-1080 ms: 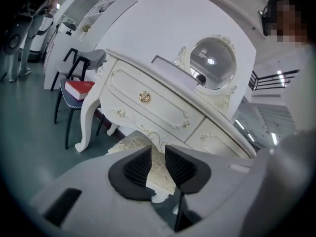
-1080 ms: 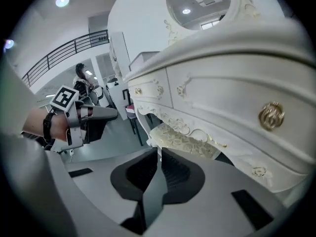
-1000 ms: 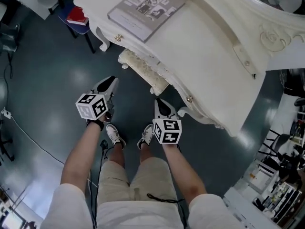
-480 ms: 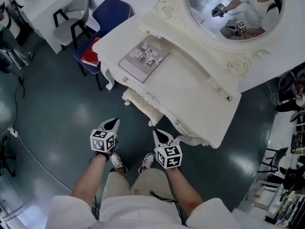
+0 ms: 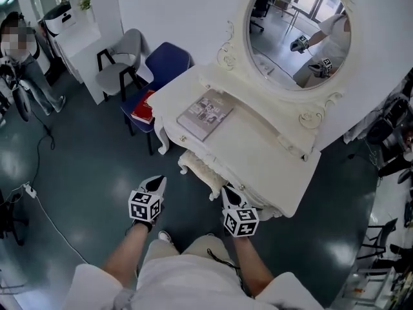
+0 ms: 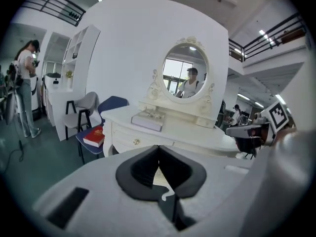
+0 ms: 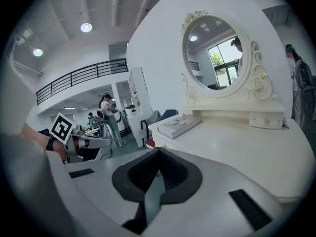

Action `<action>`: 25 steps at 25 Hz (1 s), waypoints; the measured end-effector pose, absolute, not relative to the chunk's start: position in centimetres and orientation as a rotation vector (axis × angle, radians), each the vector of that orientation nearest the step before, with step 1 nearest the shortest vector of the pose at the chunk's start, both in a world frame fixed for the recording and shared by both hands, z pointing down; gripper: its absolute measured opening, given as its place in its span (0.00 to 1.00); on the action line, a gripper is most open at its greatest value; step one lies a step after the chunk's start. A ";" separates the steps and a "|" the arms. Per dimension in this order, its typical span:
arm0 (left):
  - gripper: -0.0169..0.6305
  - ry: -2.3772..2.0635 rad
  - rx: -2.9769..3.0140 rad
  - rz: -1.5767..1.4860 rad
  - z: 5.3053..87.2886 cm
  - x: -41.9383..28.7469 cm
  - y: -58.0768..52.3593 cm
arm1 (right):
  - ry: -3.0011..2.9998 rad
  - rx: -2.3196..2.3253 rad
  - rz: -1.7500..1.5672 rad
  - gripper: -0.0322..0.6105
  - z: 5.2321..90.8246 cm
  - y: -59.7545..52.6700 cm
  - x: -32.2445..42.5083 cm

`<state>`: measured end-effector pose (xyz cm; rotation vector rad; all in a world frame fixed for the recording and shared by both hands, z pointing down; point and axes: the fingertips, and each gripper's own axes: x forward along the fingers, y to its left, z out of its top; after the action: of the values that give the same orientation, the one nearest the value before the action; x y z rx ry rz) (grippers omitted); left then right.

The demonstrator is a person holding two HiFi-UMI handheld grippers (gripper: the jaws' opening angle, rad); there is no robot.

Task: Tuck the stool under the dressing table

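Note:
The white dressing table stands against the wall with an oval mirror and a grey book on its top. The stool sits under it, and only its cream tufted seat edge and a curved leg show. My left gripper hangs over the dark floor, in front of the table's left leg. My right gripper is close to the table's front edge, just right of the stool. Both are shut with nothing in them. In the left gripper view the black pads meet before the table. The right gripper points along the tabletop.
A blue chair holding a red book and a grey chair stand left of the table. A person is at the far left. A cable runs across the floor. Racks and equipment crowd the right side.
Both grippers have lifted up and away from the stool and now hang level before the table. The head view has risen, so the mirror and the chairs show.

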<state>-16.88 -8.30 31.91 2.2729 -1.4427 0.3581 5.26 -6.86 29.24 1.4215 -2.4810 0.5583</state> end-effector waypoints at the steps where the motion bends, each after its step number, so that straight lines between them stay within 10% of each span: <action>1: 0.05 -1.465 2.289 0.352 30.8 -17.2 -8.3 | -2.493 1.422 0.531 0.05 28.4 -6.9 5.2; 25: 0.05 -1.764 2.677 -0.137 4.3 -22.6 -5.4 | -2.660 1.666 0.037 0.05 8.2 -7.0 10.8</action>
<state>-22.56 -5.36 4.28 2.6775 -1.7640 -0.1375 10.84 -7.00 8.25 1.6659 -2.6599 0.0374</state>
